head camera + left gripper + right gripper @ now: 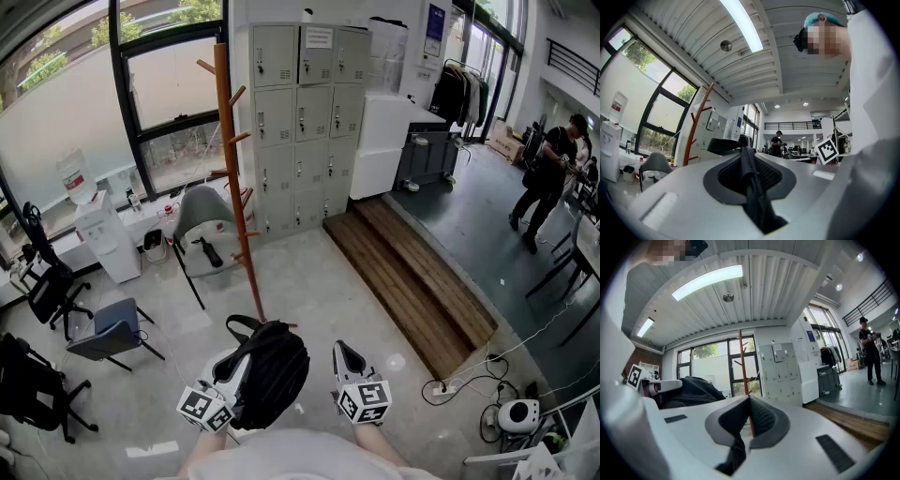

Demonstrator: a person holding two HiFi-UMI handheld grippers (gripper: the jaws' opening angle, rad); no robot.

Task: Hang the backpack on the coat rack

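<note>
Head view: black backpack (274,373) held up near, short of the coat rack (236,169), on no peg. Long axis near-to-far, top loop toward rack. Looks soft, saggy, probably no great weight; best taken by loop or strap.
Left gripper view: left gripper (746,152) clamped on black strap (756,199).
Right gripper view: right gripper (749,398) tips together, holding nothing.

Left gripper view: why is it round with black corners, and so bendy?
Left gripper view: a wide-angle lens bends the window frame and leaves dark corners; the ceiling light glares white. Right gripper view: same bending. Head view: sharper, evenly daylit.
</note>
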